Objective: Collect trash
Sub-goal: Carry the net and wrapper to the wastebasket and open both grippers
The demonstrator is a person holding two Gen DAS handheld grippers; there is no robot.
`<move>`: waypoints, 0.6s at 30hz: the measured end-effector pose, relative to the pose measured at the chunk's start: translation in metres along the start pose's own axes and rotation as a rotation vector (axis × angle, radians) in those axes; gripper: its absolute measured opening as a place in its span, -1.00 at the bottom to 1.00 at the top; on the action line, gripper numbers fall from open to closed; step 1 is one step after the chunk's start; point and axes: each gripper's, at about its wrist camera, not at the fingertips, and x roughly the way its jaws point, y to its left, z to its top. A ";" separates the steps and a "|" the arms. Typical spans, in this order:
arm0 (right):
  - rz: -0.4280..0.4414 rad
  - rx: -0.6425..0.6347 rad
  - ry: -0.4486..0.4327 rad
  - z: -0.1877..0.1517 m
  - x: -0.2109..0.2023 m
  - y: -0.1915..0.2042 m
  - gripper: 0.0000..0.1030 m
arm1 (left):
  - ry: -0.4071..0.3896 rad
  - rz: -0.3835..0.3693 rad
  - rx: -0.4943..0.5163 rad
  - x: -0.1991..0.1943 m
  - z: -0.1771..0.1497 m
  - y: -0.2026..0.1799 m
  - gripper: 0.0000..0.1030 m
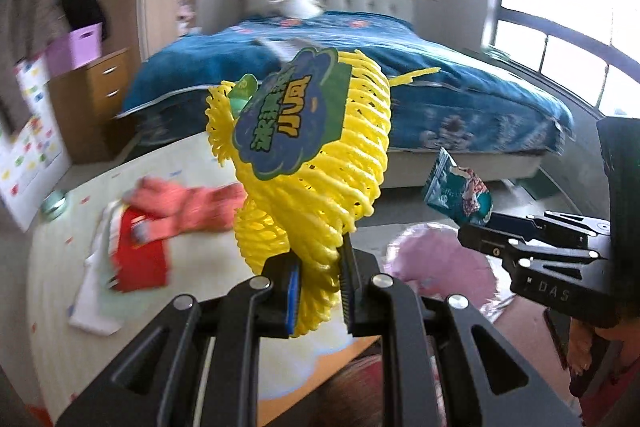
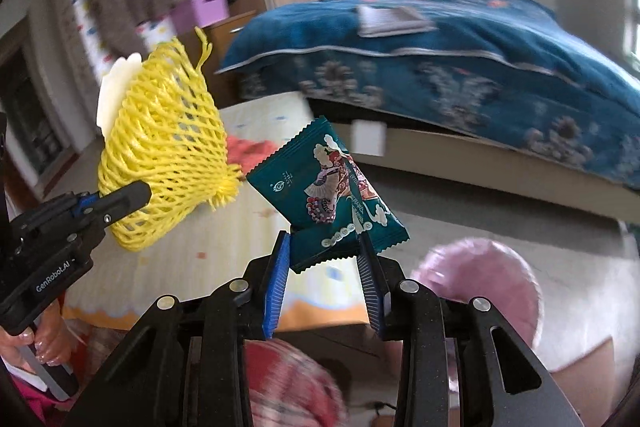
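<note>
Both pieces of trash are already picked up and held in the air above the floor, with the bed (image 2: 460, 39) behind; what seems left is carrying them to a bin, and none shows in either view. Clothes (image 1: 160, 227) lie on the mat (image 1: 60, 287), though whether they count as trash I cannot tell. The yellow net (image 1: 320, 163) is pinched at its lower end between the closed fingers of the left gripper (image 1: 318, 291), most of it bulging up and forward. The teal wrapper (image 2: 324, 195) sits with its bottom edge clamped in the right gripper (image 2: 325, 275), the rest sticking up beyond the fingertips.
</note>
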 end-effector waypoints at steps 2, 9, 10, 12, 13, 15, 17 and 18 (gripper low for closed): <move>-0.048 0.048 0.002 -0.009 -0.007 -0.026 -0.32 | 0.008 -0.035 0.028 0.013 0.004 -0.020 -0.72; -0.171 0.150 0.024 -0.032 -0.019 -0.093 -0.30 | 0.072 -0.162 0.114 0.064 0.009 -0.087 -0.72; -0.180 0.159 0.027 -0.035 -0.019 -0.100 -0.30 | 0.085 -0.174 0.121 0.071 0.009 -0.092 -0.72; -0.199 0.182 0.037 -0.040 -0.017 -0.114 -0.29 | 0.113 -0.202 0.139 0.087 0.008 -0.106 -0.72; -0.208 0.196 0.044 -0.043 -0.015 -0.124 -0.29 | 0.122 -0.209 0.148 0.094 0.007 -0.113 -0.72; -0.220 0.220 0.057 -0.048 -0.010 -0.138 -0.29 | 0.141 -0.224 0.163 0.106 0.007 -0.124 -0.72; -0.228 0.248 0.078 -0.054 -0.002 -0.155 -0.29 | 0.158 -0.240 0.174 0.118 0.008 -0.133 -0.72; -0.229 0.252 0.081 -0.055 -0.002 -0.158 -0.29 | 0.167 -0.245 0.178 0.125 0.009 -0.138 -0.72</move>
